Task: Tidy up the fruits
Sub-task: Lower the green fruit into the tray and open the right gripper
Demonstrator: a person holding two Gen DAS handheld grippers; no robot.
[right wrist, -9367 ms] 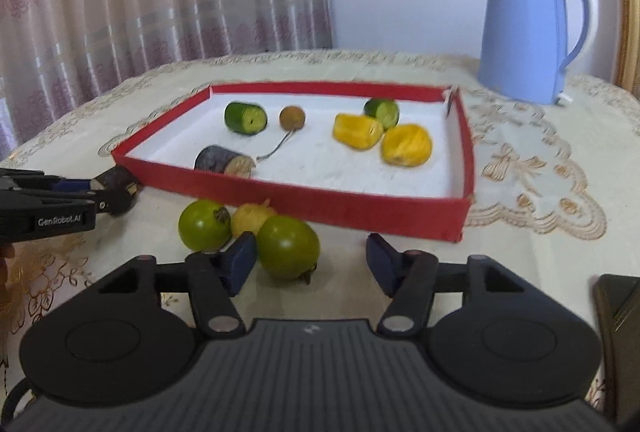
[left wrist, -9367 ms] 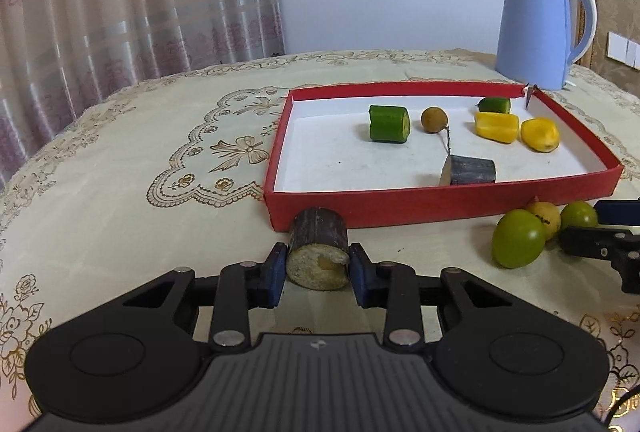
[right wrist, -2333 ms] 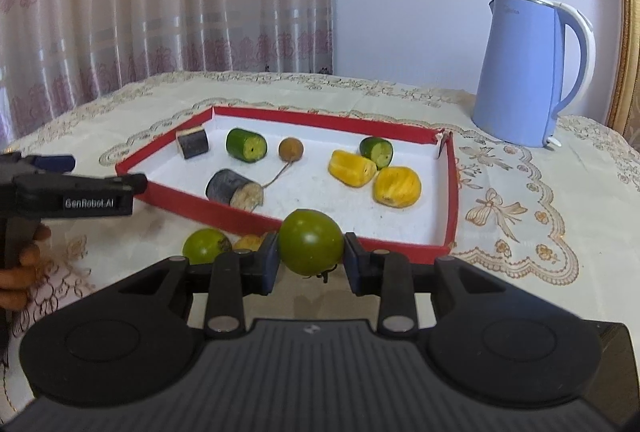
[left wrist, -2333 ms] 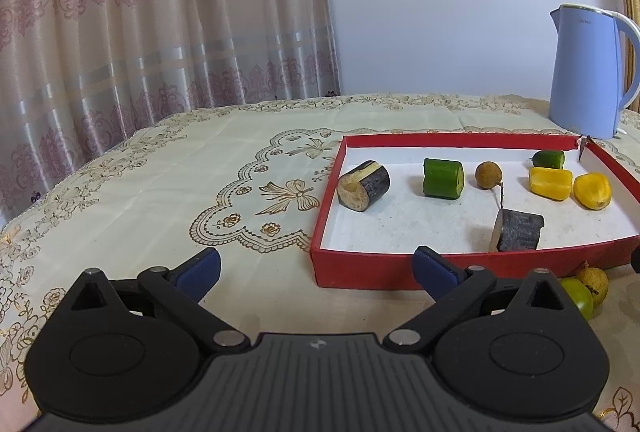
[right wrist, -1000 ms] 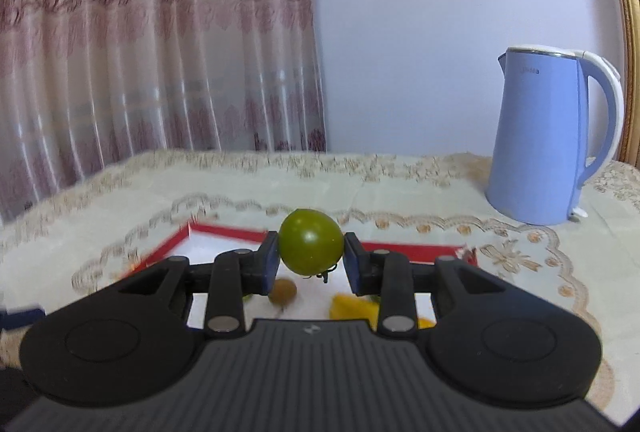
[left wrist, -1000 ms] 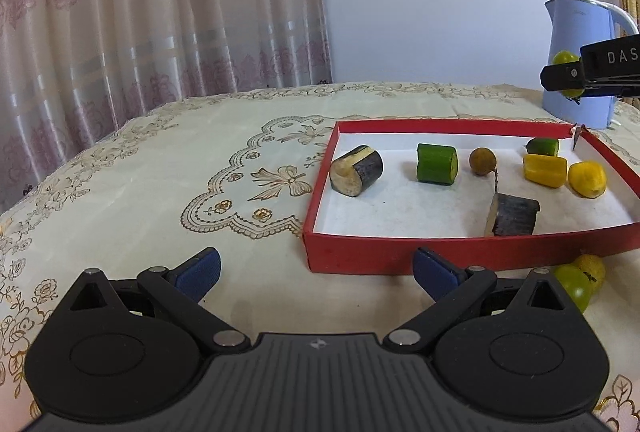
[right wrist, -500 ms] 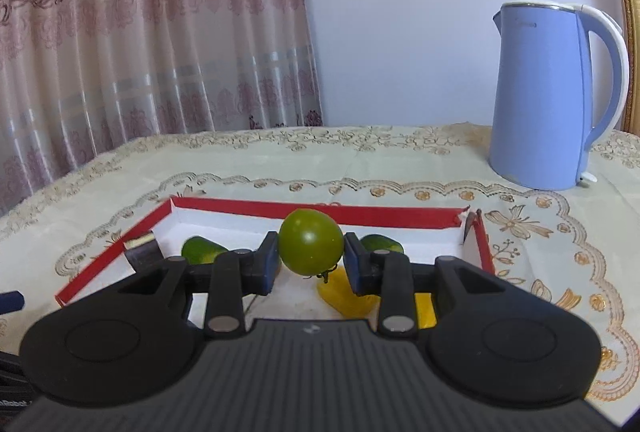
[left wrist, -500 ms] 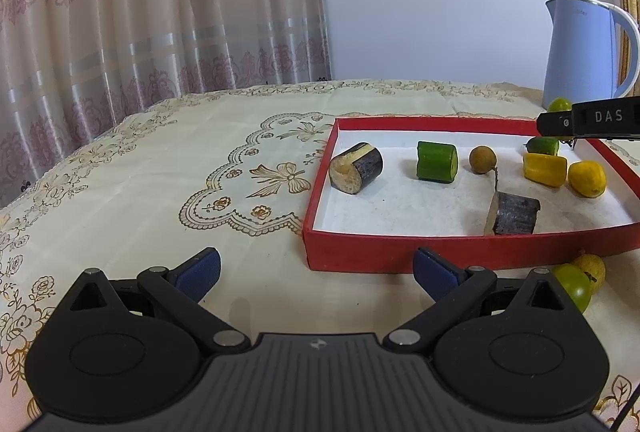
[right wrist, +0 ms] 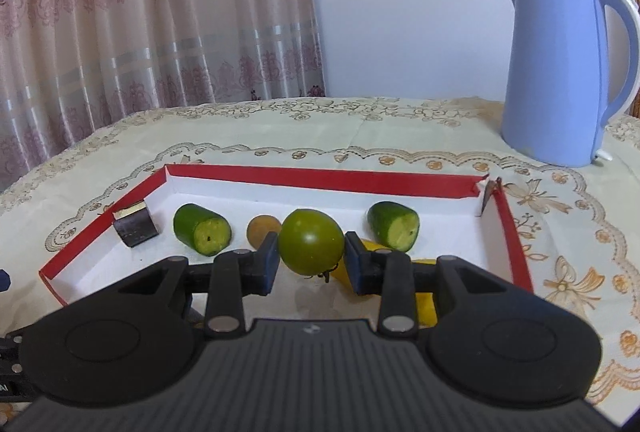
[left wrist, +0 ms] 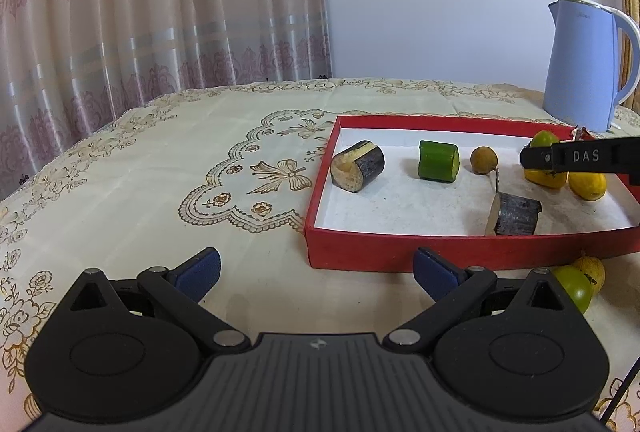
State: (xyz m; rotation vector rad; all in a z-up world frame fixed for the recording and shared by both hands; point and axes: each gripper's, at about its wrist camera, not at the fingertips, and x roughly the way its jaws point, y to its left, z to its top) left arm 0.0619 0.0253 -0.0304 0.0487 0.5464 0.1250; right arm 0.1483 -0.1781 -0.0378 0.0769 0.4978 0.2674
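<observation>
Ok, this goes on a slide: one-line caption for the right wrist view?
Right gripper holds a round green tomato above the white-lined red cardboard tray of cut fruit.

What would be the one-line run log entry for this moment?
right gripper: shut on green tomato | above red tray | left gripper: open, empty

Two low wrist views, left outside the red tray (left wrist: 460, 256), right above it, sharing its inside.
</observation>
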